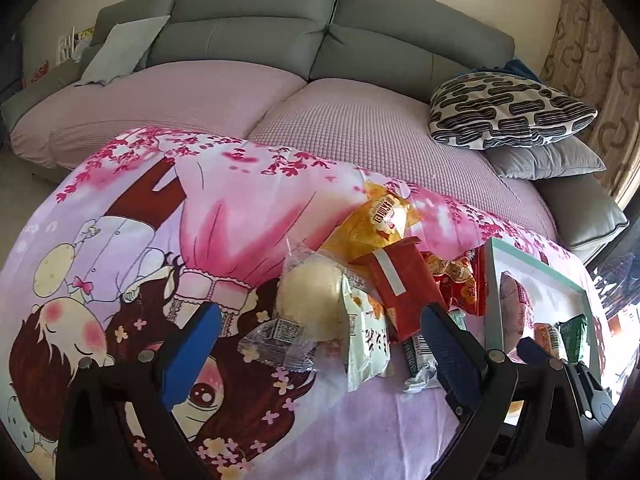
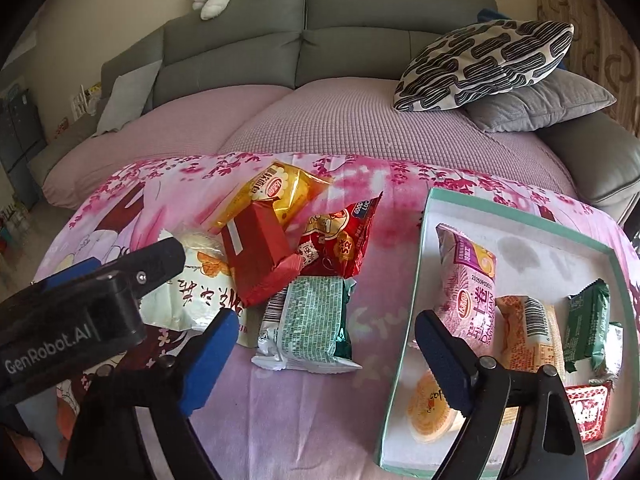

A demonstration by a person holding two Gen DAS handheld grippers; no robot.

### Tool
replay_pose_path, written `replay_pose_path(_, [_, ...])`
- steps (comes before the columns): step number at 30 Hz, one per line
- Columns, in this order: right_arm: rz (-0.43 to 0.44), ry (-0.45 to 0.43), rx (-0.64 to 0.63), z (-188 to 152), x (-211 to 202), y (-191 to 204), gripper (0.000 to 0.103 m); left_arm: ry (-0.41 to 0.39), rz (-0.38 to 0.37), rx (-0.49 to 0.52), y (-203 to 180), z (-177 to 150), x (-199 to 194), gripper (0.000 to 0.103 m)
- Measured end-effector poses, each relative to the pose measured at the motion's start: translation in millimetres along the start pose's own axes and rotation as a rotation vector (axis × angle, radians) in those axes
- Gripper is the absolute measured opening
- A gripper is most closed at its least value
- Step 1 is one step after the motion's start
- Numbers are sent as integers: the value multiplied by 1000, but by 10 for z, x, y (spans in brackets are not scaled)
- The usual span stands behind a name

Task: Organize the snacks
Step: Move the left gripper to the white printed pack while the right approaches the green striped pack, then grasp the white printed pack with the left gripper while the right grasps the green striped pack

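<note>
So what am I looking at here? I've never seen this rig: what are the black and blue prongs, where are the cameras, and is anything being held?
No robot: a person holds a two-finger gripper in each hand, with a fisheye camera on each looking along its blue-padded fingers. One picture is from the left gripper, the other from the right gripper. Both are open and hold nothing. On the pink cartoon cloth lies a pile of snacks, including a red pack and a green-patterned pack. More snacks lie in the teal-rimmed tray.

A pink cartoon-print cloth (image 2: 360,420) carries loose snack packets (image 2: 308,320) and a tray (image 2: 424,240).
</note>
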State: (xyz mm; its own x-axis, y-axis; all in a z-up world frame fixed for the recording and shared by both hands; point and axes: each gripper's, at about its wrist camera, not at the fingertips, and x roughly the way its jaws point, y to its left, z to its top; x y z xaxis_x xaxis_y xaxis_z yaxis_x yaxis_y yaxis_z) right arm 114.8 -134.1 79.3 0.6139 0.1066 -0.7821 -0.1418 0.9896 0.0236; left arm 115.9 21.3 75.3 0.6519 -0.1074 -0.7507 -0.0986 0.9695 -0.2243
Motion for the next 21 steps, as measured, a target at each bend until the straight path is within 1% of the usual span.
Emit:
replay_pose_path(1, [3, 8, -1, -8, 26, 8, 85, 10, -13, 3, -11, -7, 29, 96])
replay_pose_path(2, [6, 15, -3, -11, 52, 10, 83, 21, -21, 8, -26, -17, 55, 88])
replay_pose_path(4, [4, 38, -8, -27, 109, 25, 83, 44, -31, 19, -53, -38, 105, 77])
replay_pose_path(8, [10, 68, -18, -74, 203, 42, 78, 64, -33, 38, -102, -71, 159, 64])
replay_pose_path(9, [9, 71, -17, -84, 218, 42, 76, 64, -27, 42, -115, -75, 164, 63])
replay_pose_path(11, [1, 67, -27, -89, 224, 57, 76, 69, -16, 52, -133, -83, 178, 56])
replay_pose_path(14, [-9, 66, -44, -103, 240, 90, 75, 68, -5, 57, -145, -76, 153, 54])
replay_pose_path(18, [-6, 64, -38, -103, 243, 91, 72, 52, -12, 62, -166, -50, 95, 48])
replay_pose_path(21, [-5, 63, -31, -99, 234, 68, 68, 63, -34, 63, -184, -58, 96, 39])
